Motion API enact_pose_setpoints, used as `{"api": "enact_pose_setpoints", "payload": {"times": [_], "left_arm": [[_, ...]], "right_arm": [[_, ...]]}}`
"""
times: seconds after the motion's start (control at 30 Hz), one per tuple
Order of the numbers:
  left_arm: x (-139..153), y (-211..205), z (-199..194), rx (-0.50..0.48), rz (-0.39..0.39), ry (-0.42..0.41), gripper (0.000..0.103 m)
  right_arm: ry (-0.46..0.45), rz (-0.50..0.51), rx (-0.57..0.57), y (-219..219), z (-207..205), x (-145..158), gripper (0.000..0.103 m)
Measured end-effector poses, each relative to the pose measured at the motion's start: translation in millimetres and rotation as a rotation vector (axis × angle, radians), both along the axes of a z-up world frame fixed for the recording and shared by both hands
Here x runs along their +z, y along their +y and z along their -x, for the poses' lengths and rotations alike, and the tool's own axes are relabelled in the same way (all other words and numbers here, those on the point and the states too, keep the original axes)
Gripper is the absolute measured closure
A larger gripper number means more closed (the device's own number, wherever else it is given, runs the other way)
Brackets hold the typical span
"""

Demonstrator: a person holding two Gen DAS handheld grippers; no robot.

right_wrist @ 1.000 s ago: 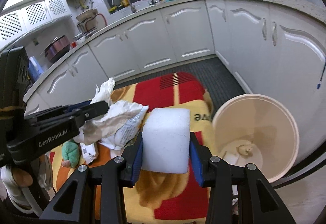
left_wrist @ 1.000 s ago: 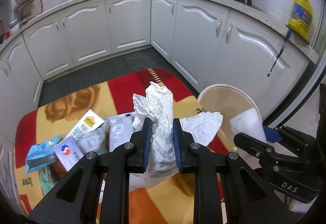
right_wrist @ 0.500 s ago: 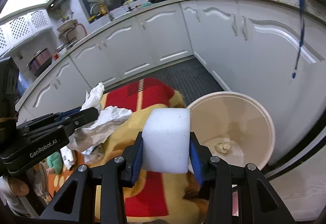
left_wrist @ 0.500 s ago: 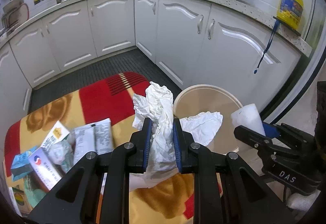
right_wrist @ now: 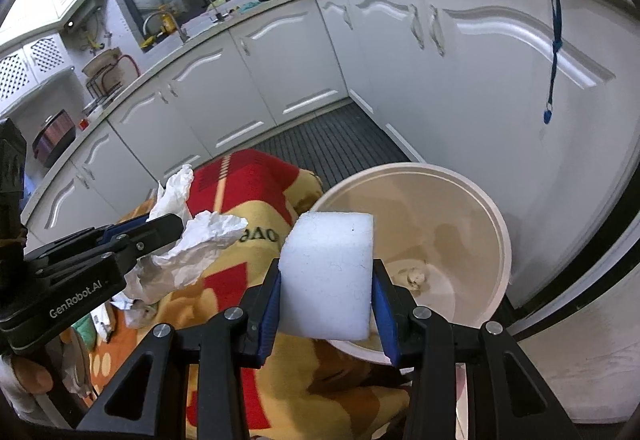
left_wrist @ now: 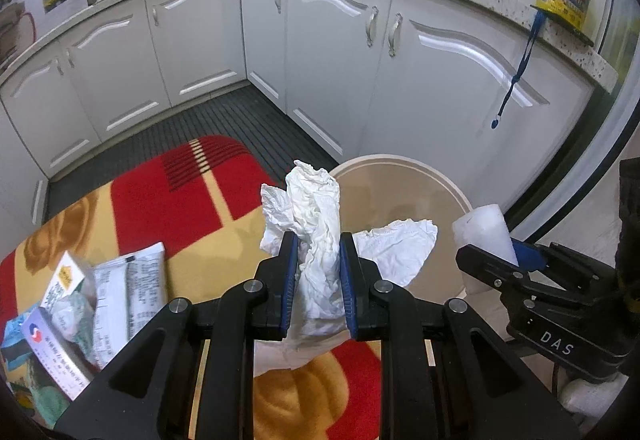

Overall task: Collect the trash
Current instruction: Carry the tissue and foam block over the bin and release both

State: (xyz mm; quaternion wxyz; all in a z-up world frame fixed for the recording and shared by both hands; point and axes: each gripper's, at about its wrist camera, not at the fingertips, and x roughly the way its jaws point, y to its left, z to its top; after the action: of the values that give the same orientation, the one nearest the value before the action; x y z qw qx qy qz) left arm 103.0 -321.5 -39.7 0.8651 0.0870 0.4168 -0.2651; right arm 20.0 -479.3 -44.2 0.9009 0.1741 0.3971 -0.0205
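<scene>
- Loose wrappers (left_wrist: 120, 292): paper and foil packets lie on the blanket, left of and below the left gripper's fingers; a blue packet (left_wrist: 12, 328) sits at the far left edge.
- Blanket (left_wrist: 168, 200): red/yellow/orange pattern, spread under both grippers; its right edge reaches the bin.
- Left gripper (left_wrist: 318, 280): jaws drawn close, blue pads pressing a crumpled white tissue (left_wrist: 316, 208) from both sides. Tissue sticks up past the fingertips, and a second lobe spills out to the right, over the bin's near rim. In the right wrist view the same gripper (right_wrist: 160, 228) comes in from the left w/ the tissue (right_wrist: 200, 240) hanging off its tip, over the blanket, just short of the bin.
- Bin (left_wrist: 452, 192): round, cream, open-topped, standing ahead of and right of the left gripper, next to the white cabinets (left_wrist: 332, 52). In the right wrist view the bin (right_wrist: 496, 224) lies directly ahead of the right gripper; a small beige scrap (right_wrist: 412, 274) rests on its floor.
- Right gripper (right_wrist: 326, 292): jaws partly apart, pads clamped on a white foam block (right_wrist: 328, 272). Block fills the gap and overlaps the bin's near rim. Left wrist view shows it (left_wrist: 496, 256) at far right, w/ the block (left_wrist: 482, 228) beside the bin.
- Blue lanyard (left_wrist: 516, 76): hangs down the cabinet front, beyond the bin.
</scene>
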Motion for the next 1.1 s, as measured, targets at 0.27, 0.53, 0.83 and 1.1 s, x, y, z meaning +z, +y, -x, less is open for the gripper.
{"api": "enact_pose_setpoints", "payload": {"times": [0.27,0.53,0.83,1.1], "left_arm": [[-17.7,-17.6,-7.1,-0.016,-0.012,0.031,0.085],[-28.0,-26.0,-13.3,-0.001,-0.011,0.036,0.075],[-32.5,-27.7,-17.5,-0.003,0.018,0.056,0.049],[-28.0,-21.1,-15.6,0.007,0.026,0.061,0.049]], "right_arm": [[0.052,-0.017,-0.049,-22.9,-5.8,-23.2,0.063],[0.084,-0.028,-0.081,-34.6,-11.1,-41.2,0.06],[0.094,-0.029,-0.124,-43.8,-12.8,-47.6,0.051],[0.087,-0.04,-0.116,-40.9,-6.2,-43.1,0.044]]}}
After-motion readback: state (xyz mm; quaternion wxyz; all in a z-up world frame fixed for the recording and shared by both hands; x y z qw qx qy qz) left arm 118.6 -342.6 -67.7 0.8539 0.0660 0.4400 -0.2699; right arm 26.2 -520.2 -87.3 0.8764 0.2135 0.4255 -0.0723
